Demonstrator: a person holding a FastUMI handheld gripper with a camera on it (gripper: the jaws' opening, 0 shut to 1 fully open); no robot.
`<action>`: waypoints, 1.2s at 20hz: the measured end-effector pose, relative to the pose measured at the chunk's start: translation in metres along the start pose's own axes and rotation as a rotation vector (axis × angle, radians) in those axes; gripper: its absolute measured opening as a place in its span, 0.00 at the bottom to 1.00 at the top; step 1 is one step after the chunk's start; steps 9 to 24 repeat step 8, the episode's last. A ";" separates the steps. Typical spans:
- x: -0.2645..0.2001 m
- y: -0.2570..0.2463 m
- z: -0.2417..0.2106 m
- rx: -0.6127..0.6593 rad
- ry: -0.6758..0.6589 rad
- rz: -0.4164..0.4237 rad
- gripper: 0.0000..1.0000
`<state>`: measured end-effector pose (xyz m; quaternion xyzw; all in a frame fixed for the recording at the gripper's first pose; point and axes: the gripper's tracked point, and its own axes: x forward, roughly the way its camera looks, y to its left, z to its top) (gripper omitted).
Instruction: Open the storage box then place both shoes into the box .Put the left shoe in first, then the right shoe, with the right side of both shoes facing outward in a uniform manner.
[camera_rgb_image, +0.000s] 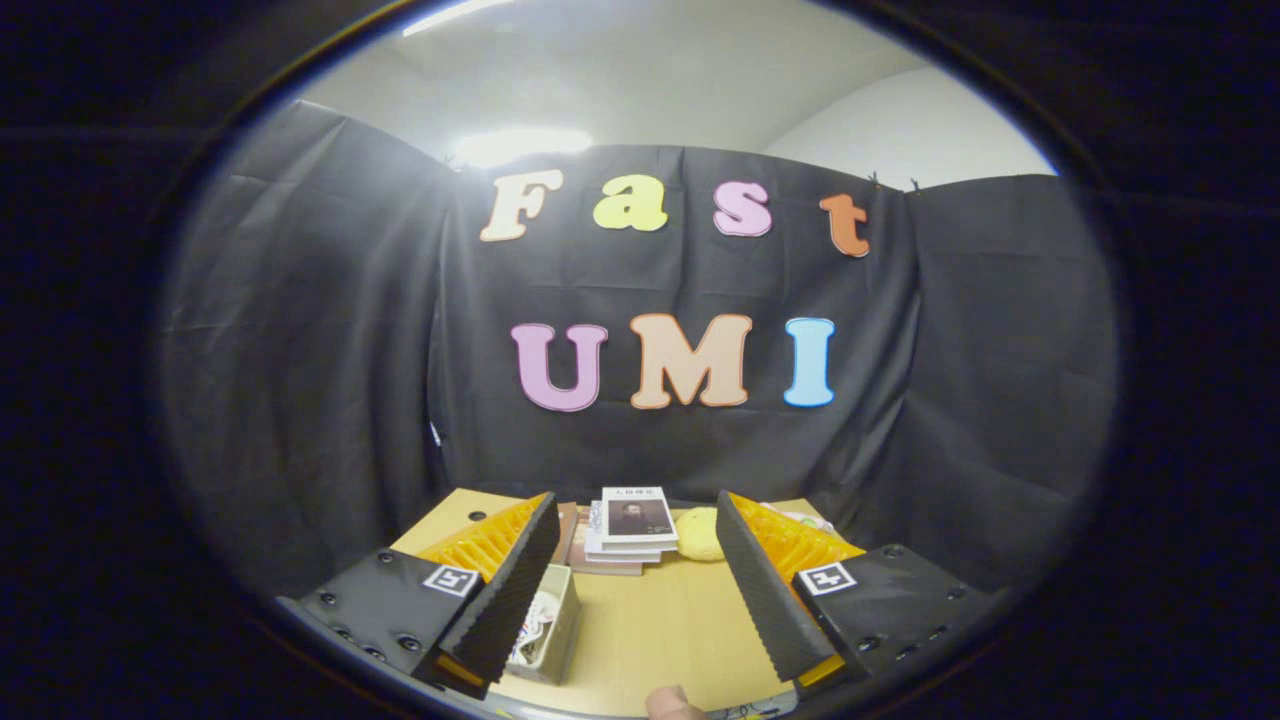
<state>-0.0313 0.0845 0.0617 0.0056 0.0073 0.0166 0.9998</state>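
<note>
My gripper (636, 520) is held high over a wooden table (660, 630), its two fingers spread wide apart with nothing between them. A small open box (548, 625) holding something white sits on the table right beside the left finger (510, 590), partly hidden by it. I cannot make out any shoes here.
A stack of books (632, 528) lies at the far side of the table, beyond the fingers. A yellow rounded object (699, 533) rests just right of the books. A fingertip of a person (672, 703) pokes in at the near edge. Black cloth walls close the booth behind.
</note>
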 end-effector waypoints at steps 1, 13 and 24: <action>-0.002 -0.002 0.001 0.004 -0.007 -0.005 0.99; -0.005 -0.043 0.006 0.030 -0.034 -0.071 0.99; -0.005 -0.043 0.006 0.030 -0.034 -0.071 0.99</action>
